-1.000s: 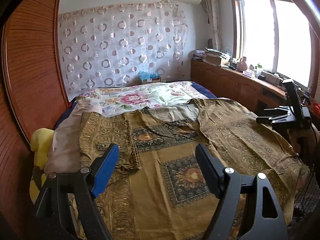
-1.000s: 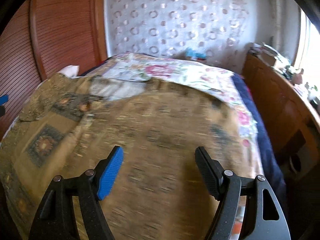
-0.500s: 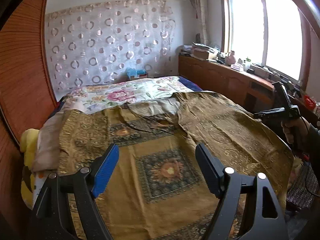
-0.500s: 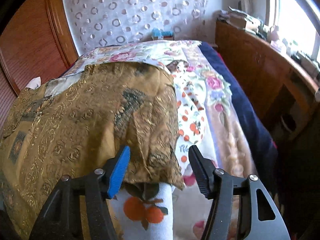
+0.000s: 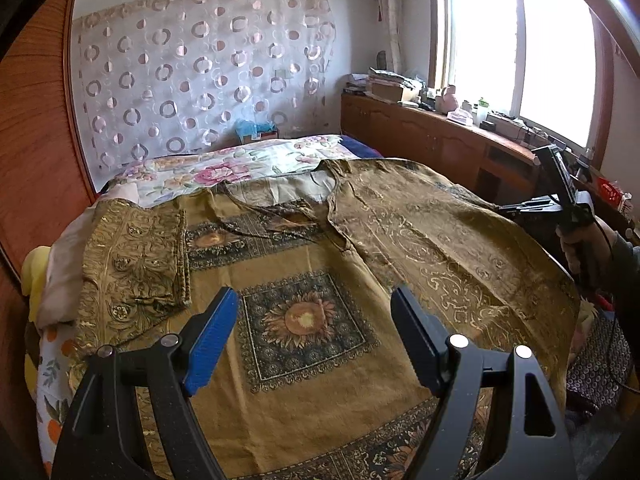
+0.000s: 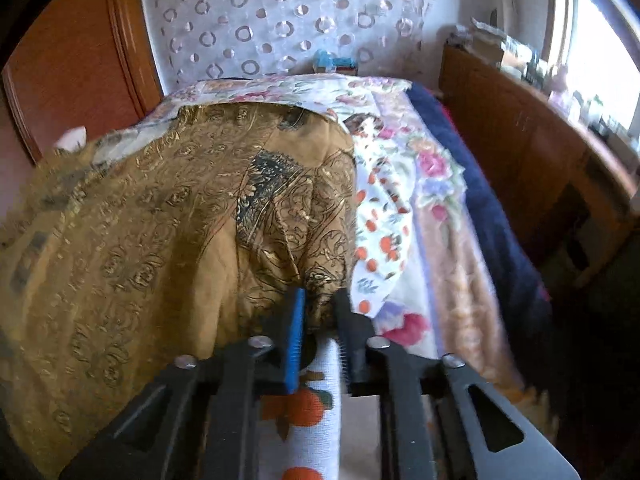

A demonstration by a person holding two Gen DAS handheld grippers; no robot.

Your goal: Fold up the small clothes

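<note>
Shirt, gold-brown w/ sunflower squares, lies spread flat across the bed, one sleeve folded in on its left. Your right gripper has just closed & is clamped on the shirt's edge at the bed's right side. Your left gripper hangs over the shirt's middle, jaws apart, nothing between them.

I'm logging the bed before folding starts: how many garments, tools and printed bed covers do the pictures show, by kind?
Golden-brown patterned garment: 1
Tools: 2, the left tool open above the garment, the right tool shut on the garment's corner
Printed bed covers: 2, a rose-print cover and an orange-fruit sheet
Total: 5
</note>
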